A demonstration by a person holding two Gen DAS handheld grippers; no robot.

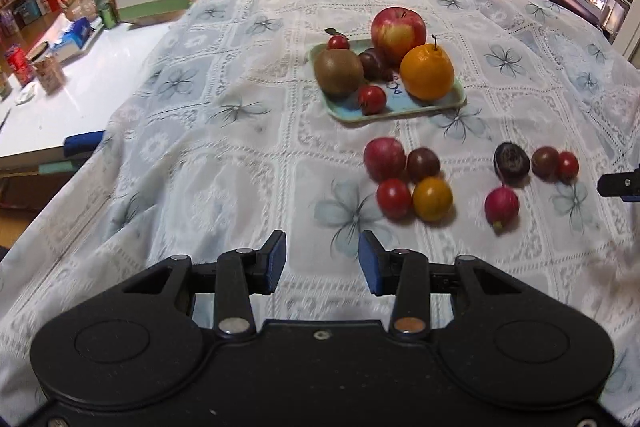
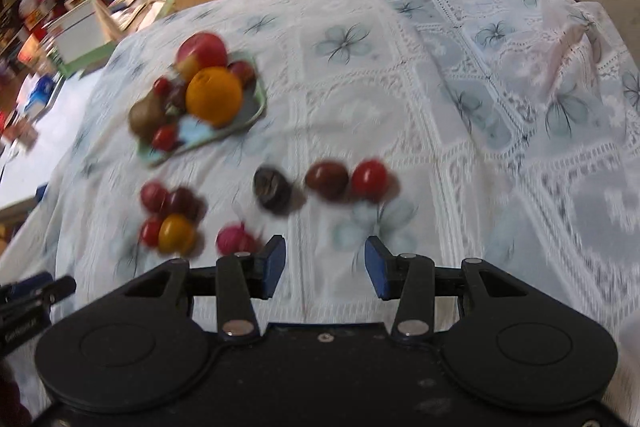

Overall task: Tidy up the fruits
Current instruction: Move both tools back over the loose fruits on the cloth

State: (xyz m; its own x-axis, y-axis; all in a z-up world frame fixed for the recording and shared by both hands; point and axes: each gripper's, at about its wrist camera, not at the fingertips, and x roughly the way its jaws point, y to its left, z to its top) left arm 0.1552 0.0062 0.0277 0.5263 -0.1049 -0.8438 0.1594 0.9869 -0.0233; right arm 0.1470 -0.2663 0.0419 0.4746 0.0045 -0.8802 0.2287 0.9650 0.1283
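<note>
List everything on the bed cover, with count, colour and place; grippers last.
pale green rectangular tray: 1, far centre of the cloth
large red-yellow apple: 1, back of the tray
round orange fruit with stem: 1, tray's right side
brown fuzzy kiwi: 1, tray's left side
small red and dark fruits on the tray: at least 4, between the big ones
left cluster of small round fruits: 4, red, dark, red, amber, on the cloth in front of the tray
right group of small fruits: 4, dark purple, brown, red, pink-red
white floral lace cloth: 1, under everything
left hand-held gripper: open, empty
right hand-held gripper: open, empty
</note>
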